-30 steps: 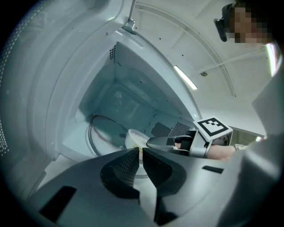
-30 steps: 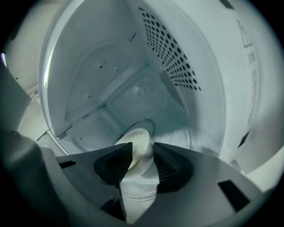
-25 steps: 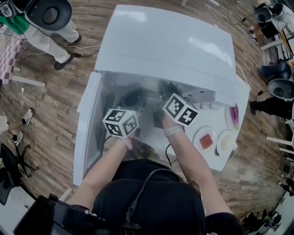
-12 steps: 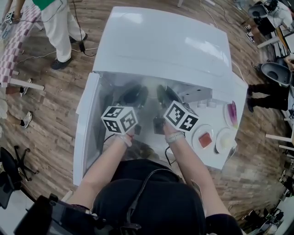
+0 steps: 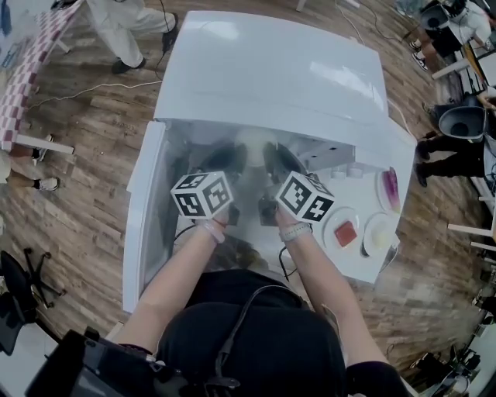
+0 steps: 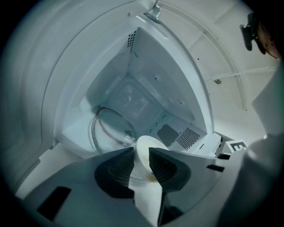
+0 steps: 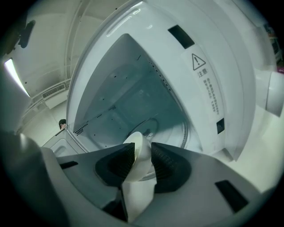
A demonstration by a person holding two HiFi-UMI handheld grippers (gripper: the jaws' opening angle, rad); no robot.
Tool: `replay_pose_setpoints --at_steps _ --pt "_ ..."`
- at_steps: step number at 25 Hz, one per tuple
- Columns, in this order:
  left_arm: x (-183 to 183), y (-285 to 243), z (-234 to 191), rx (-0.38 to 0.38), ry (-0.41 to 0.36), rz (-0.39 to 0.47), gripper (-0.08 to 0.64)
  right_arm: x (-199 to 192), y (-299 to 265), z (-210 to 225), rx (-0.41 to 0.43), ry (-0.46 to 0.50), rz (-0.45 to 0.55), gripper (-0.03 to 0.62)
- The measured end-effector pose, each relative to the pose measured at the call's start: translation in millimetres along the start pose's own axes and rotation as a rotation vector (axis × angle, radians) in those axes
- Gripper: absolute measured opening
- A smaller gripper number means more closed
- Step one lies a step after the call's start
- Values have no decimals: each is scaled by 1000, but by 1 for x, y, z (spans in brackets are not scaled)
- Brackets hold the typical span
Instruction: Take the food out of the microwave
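Note:
A white microwave [image 5: 271, 70] stands with its door [image 5: 143, 217] swung open to the left. Both grippers reach into its mouth. A white dish [image 6: 147, 145] stands edge-on between the pads of my left gripper [image 6: 141, 160], and both pads touch its rim. The same white dish [image 7: 136, 142] sits between the jaws of my right gripper [image 7: 142, 157], which are closing on it. In the head view the left gripper [image 5: 229, 160] and right gripper [image 5: 275, 160] flank the pale dish [image 5: 252, 143]. Behind the dish lies the glass turntable [image 6: 111, 128]. Any food on the dish is hidden.
To the right of the microwave, on the white table, sit a plate with a red piece [image 5: 346, 233], a white plate [image 5: 377, 235] and a pink-tinted plate [image 5: 391, 190]. The cavity walls [image 7: 133, 88] close in around both grippers. A person [image 5: 128, 23] stands on the wooden floor at the upper left.
Both grippers stay nearly in place; the left marker cube has rolled slightly. The pale dish shows more plainly between them now. The person at upper left has moved further up the picture.

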State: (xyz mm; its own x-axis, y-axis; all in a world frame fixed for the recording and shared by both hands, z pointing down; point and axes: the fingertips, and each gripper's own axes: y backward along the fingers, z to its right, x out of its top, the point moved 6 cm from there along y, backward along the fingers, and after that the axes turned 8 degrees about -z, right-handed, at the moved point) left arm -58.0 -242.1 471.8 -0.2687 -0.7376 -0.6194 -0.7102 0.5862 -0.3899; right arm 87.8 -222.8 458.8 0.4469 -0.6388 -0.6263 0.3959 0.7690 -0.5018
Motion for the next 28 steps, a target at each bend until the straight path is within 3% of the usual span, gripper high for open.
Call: replay_pose_setpoints --at_steps 15,28 --pt "-2 13 12 -11 33 61 87 1 16 -5 42 32 39 128" --pt "-25 32 34 -1 31 86 87 -12 48 -4 69 54 41 129"
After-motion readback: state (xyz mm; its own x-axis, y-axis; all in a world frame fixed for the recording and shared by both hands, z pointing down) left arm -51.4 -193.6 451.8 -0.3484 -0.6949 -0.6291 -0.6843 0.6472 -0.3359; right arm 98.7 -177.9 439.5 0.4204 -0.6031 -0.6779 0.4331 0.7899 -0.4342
